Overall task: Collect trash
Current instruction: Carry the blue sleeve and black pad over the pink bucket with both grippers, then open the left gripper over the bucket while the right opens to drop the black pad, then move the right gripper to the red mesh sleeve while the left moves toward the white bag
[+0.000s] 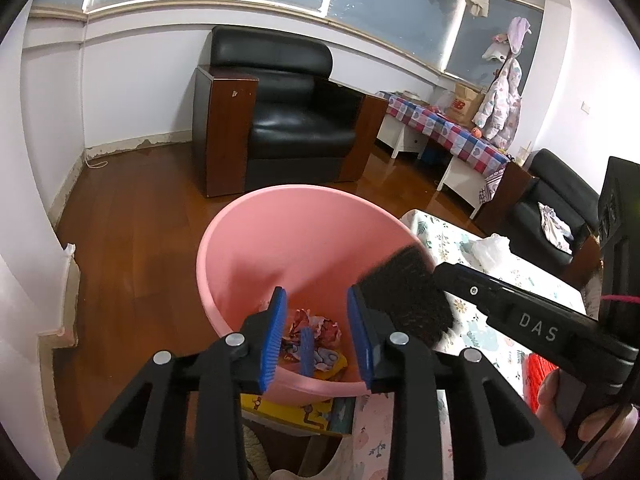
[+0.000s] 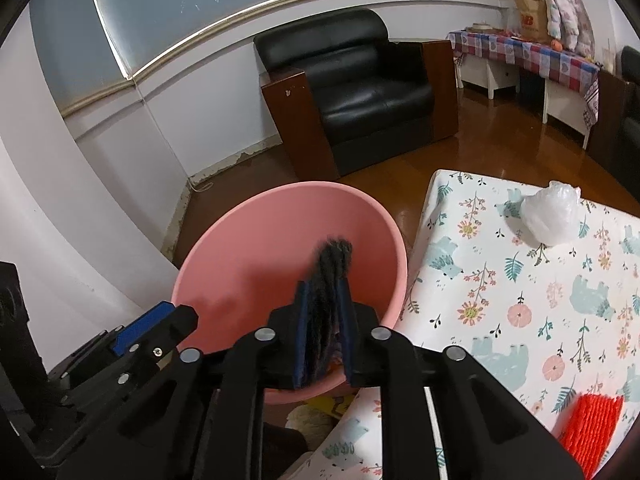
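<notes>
Right now a dark fuzzy scrap [image 2: 326, 280] is sitting between the right gripper [image 2: 323, 312] fingers, barely parted around it, over the pink basin [image 1: 256, 240] holding crumpled wrappers [image 1: 320, 340], while the left gripper [image 1: 316, 336] fingers are hanging apart and empty above them.

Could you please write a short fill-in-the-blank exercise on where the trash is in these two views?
1. The right gripper holds a dark fuzzy pad over the ____ basin.
2. The crumpled wrappers lie ____ the basin.
3. The left gripper has nothing between its ____ pads.
4. The white bag lies on the ____ cloth.

Missing words: pink; inside; blue; floral
</notes>
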